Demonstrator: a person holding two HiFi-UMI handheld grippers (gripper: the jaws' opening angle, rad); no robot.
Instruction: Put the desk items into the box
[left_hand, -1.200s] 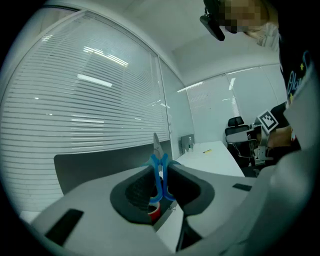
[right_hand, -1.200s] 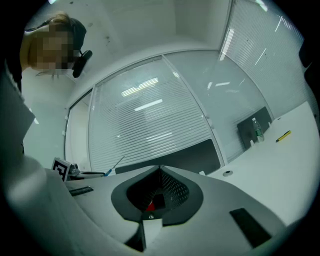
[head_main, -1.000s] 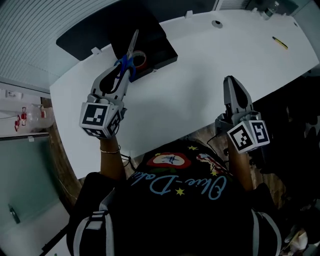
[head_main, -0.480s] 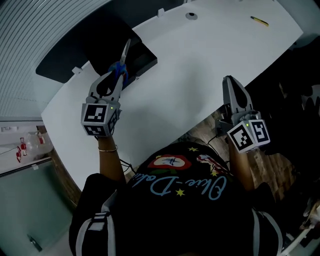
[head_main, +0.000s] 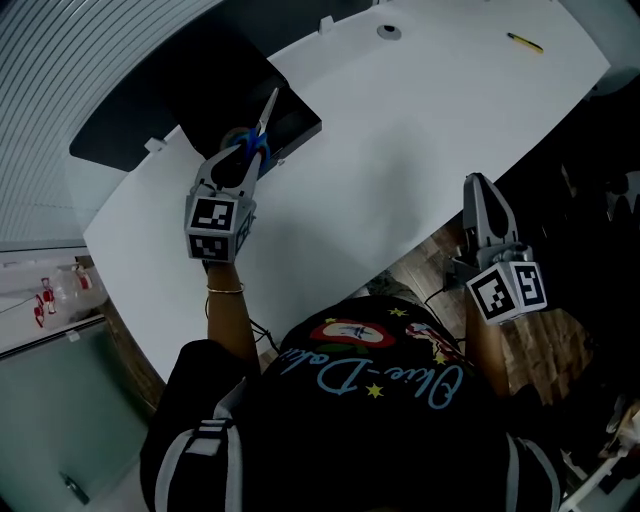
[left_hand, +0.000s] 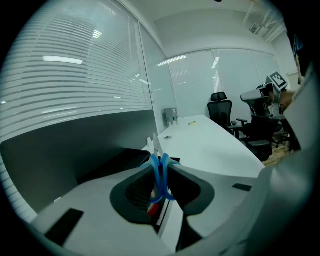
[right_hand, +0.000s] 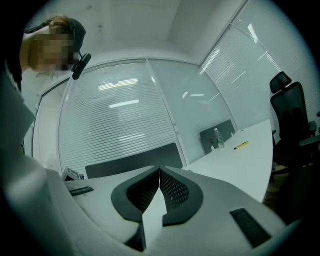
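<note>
holding scissors over the box

left gripper (head_main: 243, 158): its jaws pinch the blue loop handles of the scissors (head_main: 258, 132). the steel blades point up and away, toward the far edge of the desk (head_main: 400, 130). in the left gripper view the two handle loops (left_hand: 161, 175) stand on edge between the pads, pressed flat against each other.

location: the scissors are clear of the desk surface, over the black box (head_main: 298, 118) at the far left desk edge.

right gripper (head_main: 479, 182): its jaws are pressed together on nothing, and it sits near the front desk edge, well apart from the box. the right gripper view (right_hand: 160, 172) confirms that no item is between the pads.

handling, judged: the scissors are light and rigid. the plastic loops are smooth, so a grip on them may let the blades swing or slip. the tips are sharp, so lower them into the box rather than dropping them.

remaining: a yellow pencil (head_main: 525, 42) lies at the far right of the desk. it is likely light, thin and prone to rolling. take hold at mid-length.
</note>
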